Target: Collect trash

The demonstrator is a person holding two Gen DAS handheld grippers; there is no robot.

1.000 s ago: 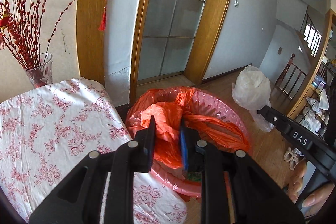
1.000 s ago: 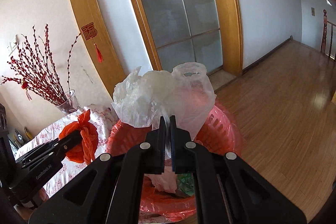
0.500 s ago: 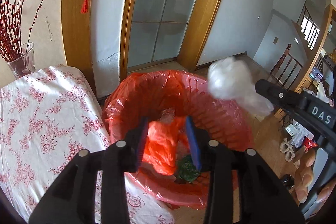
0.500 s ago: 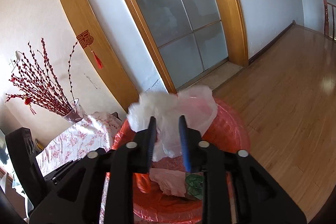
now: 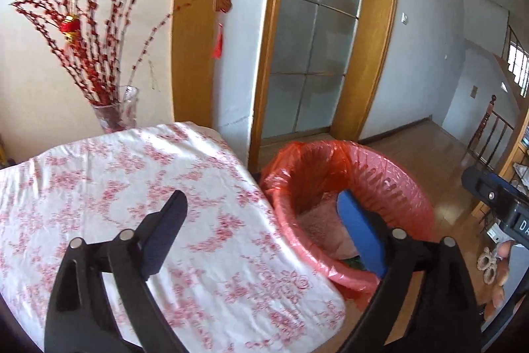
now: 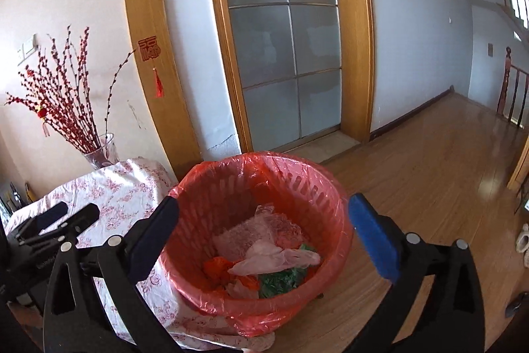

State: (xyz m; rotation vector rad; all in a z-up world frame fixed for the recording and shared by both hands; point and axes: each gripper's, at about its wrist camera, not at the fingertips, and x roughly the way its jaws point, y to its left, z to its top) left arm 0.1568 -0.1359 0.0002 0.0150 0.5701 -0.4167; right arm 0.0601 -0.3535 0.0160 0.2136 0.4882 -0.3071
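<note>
A pink bin lined with a red bag (image 6: 211,187) stands on the floor beside the table; it also shows in the left wrist view (image 5: 390,174). Inside lie a white plastic bag (image 6: 274,258), a crumpled orange bag (image 6: 220,268) and some green trash (image 6: 281,278). My right gripper (image 6: 264,230) is wide open and empty above the bin. My left gripper (image 5: 264,220) is wide open and empty, over the table's edge next to the bin. The left gripper also shows at the left of the right wrist view (image 6: 66,219).
A table with a white and red floral cloth (image 5: 115,187) stands left of the bin. A glass vase of red branches (image 5: 115,114) stands at its far side. A frosted glass door (image 6: 281,55) is behind the bin, with wooden floor (image 6: 429,171) to the right.
Both grippers opened wide. The orange bag and the white bag dropped into the bin. My left gripper swung left toward the table.
</note>
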